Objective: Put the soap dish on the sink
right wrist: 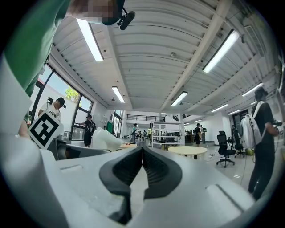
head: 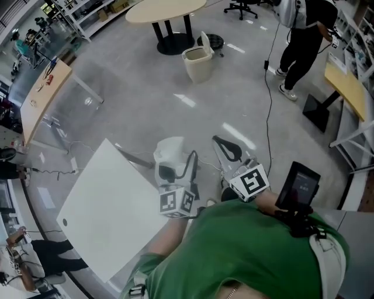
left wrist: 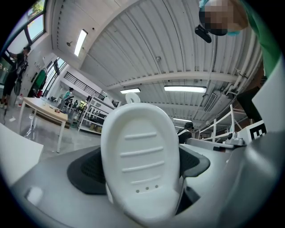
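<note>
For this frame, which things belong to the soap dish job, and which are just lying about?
Belongs to the job:
- soap dish, gripped in the left gripper
- right gripper, shut and empty
- no sink shows in any view

Just lying about:
- white table
- round table
- bin
- dark screen
- bystander in black

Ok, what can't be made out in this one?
- Sink: it shows in no view, so how far the soap dish is from it cannot be told.
- Left gripper view: the dish covers the middle of the left gripper, hiding where the pads press on it. Its far side is unseen.
- Head view: the person's green shirt hides both hands.
- Right gripper view: the distant shelves are too small to tell their contents.
</note>
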`<state>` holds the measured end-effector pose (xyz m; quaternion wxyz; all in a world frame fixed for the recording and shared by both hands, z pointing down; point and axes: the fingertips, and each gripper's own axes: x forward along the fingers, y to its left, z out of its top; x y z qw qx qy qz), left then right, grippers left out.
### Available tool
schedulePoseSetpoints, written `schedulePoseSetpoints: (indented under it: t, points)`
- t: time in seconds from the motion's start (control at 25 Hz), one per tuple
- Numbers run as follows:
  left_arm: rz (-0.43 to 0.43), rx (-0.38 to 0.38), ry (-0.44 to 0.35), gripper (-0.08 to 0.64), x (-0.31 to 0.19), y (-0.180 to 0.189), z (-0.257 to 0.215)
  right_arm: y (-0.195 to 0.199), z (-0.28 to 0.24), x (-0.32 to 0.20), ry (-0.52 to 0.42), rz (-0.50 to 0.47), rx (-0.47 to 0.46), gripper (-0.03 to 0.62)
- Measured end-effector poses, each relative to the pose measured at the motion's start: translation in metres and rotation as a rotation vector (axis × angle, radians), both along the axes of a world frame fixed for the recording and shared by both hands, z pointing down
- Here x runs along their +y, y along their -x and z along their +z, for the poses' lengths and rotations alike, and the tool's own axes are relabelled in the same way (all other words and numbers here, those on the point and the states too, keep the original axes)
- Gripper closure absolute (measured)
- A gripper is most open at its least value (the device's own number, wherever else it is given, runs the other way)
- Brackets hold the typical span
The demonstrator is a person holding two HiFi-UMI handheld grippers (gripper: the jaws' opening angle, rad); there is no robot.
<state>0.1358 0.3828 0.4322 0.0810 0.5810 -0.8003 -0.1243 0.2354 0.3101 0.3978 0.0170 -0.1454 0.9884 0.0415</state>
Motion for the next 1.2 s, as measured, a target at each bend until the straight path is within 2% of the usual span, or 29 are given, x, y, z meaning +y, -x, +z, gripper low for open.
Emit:
schedulePoseSetpoints:
  t: [0.28, 0.68, 0.92, 1.08, 1.2]
  points:
    - [-0.063, -0.016, 0.024, 0.08, -0.054, 0.037, -0.004, 0.04, 0.0, -0.059, 0.012, -0.054, -0.032, 0.586]
    - [-0.096, -0.062, 0.041, 0.081, -0.165, 0.055, -0.005, 0.051, 0.0, -0.174, 0.038, -0.082, -0.061, 0.586]
    - [-0.107, -0.092, 0.068, 0.081, -0.178, 0.066, -0.009, 0.061, 0.006, -0.191, 0.072, -0.082, -0.077, 0.585]
    - [-0.101, -0.109, 0.08, 0.081, -0.22, 0.083, 0.0, 0.078, 0.018, -0.233, 0.088, -0.078, -0.095, 0.586]
    - [-0.084, -0.111, 0.083, 0.081, -0.227, 0.093, -0.008, 0.09, 0.009, -0.236, 0.087, -0.075, -0.084, 0.586]
